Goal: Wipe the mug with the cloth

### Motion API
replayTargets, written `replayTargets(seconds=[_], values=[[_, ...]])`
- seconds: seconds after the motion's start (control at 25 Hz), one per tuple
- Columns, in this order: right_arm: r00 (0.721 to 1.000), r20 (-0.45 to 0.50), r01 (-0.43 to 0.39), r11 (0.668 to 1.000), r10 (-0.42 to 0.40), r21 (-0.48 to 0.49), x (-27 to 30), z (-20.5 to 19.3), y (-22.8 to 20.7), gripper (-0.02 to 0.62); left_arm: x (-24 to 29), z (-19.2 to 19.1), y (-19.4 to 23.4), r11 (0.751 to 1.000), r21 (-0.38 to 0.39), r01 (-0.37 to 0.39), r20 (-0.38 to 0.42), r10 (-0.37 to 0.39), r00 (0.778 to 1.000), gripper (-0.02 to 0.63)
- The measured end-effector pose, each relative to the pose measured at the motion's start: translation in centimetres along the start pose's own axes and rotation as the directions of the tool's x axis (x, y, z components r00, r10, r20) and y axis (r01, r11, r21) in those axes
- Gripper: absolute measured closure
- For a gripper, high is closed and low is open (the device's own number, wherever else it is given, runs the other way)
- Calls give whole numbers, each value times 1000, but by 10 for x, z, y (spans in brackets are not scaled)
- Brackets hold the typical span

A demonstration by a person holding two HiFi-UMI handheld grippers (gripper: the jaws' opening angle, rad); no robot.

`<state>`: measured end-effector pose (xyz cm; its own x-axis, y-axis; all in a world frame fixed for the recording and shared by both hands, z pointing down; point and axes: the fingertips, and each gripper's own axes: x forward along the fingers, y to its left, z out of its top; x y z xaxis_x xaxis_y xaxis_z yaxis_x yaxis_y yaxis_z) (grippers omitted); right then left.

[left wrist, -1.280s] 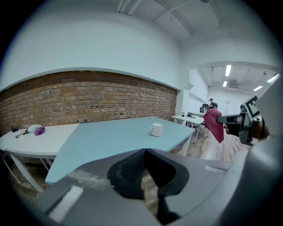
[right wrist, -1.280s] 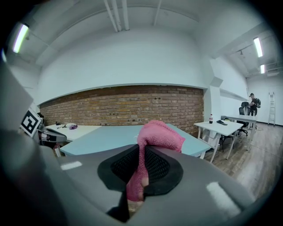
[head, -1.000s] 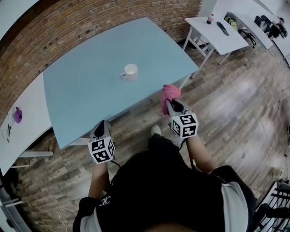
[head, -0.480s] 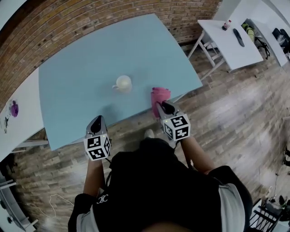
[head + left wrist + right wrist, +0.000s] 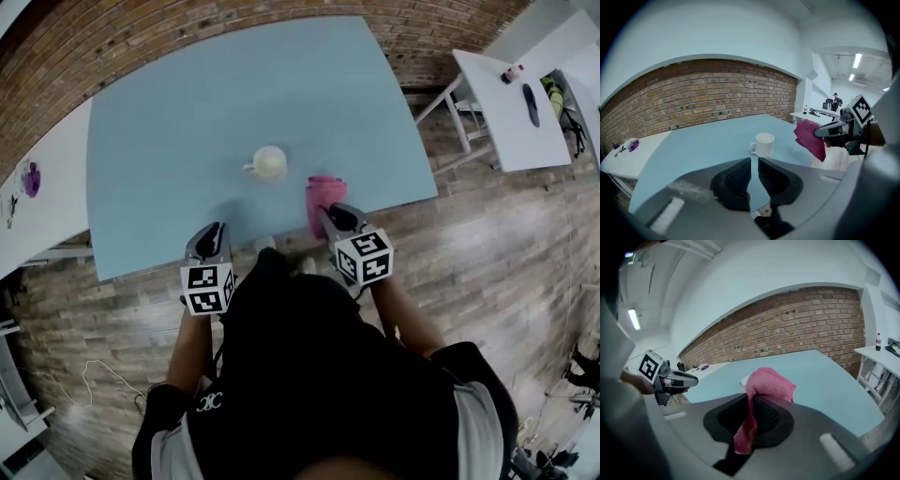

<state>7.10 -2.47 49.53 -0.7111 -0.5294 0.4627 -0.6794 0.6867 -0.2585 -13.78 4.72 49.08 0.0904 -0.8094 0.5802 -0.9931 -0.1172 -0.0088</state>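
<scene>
A white mug (image 5: 270, 163) stands upright on the light blue table (image 5: 178, 103), handle to the left; it also shows in the left gripper view (image 5: 764, 144). My right gripper (image 5: 333, 214) is shut on a pink cloth (image 5: 323, 199), which bunches above the jaws and hangs down between them (image 5: 768, 385). It hovers over the table's near edge, right of the mug. My left gripper (image 5: 214, 232) sits at the near edge, left of the mug and short of it. Its jaws (image 5: 754, 164) have just been opening and stand a narrow gap apart with nothing between them.
A brick wall (image 5: 234, 23) runs behind the table. One white side table (image 5: 506, 108) with a bottle (image 5: 514, 72) stands at the right, another white table (image 5: 42, 178) at the left. Wooden floor (image 5: 506, 253) lies beneath me.
Both grippers have come forward to the table's near edge, closer to the mug. The pink cloth stays gripped in the right gripper. The mug has not moved.
</scene>
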Motion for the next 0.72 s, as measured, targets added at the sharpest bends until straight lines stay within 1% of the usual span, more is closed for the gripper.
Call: replayTargets(seconds=[0.16,0.28,0.36,0.48,0.6,0.72], values=[[999,-33,11,1000,-11,2,9,-4,-2,558,20,13,0,998,49,32,14,-33,999,537],[998,-64,21,1000,-20,4,17,-7,-6,558,41,24,2,994,72,82,32,-85,996,514],[995,-95,23,999,-21,23,21,-9,-10,558,56,30,0,988,101,118,45,-123,991,503],[989,-144,24,999,-18,37,26,-7,-13,558,80,35,0,972,180,155,37,-164,986,488],[982,-184,38,999,-34,20,37,-3,-15,558,109,26,3,957,215,193,0,-197,980,482],[977,-205,61,998,-53,32,51,0,-15,558,133,19,5,929,278,245,-45,-242,969,475]])
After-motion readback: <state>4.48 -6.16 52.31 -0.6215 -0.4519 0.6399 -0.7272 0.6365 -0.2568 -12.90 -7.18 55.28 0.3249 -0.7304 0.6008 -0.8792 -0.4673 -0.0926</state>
